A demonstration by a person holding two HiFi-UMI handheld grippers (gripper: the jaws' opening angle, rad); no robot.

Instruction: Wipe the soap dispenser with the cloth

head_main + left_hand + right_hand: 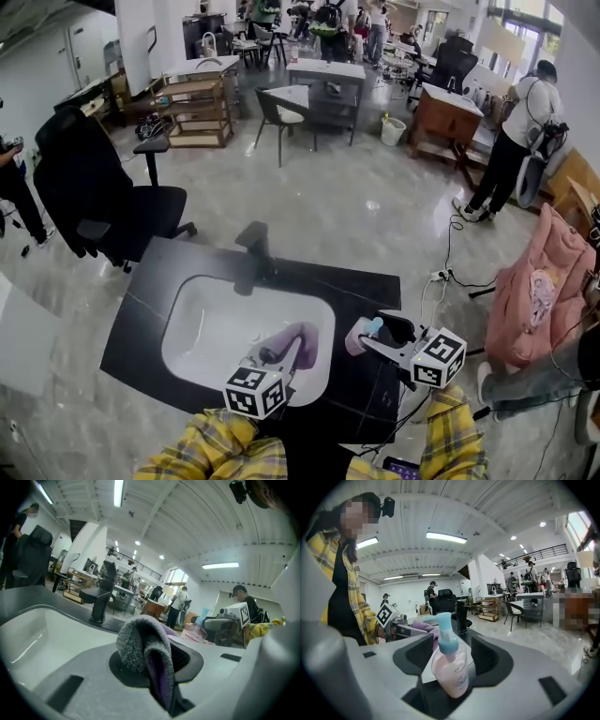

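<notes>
A black counter (375,291) framed a white sink (216,323). Over the basin, the left gripper (281,354) clamped a folded purple-grey cloth (140,648). The right gripper (451,654) clasped a pink, blue-pumped soap dispenser (452,674) at the sink's right edge, near the cloth.

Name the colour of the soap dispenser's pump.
Pump is light blue; the right gripper view shows it best.

Purple-grey cloth (145,653), pink dispenser (451,672) with blue pump (444,632).
</notes>
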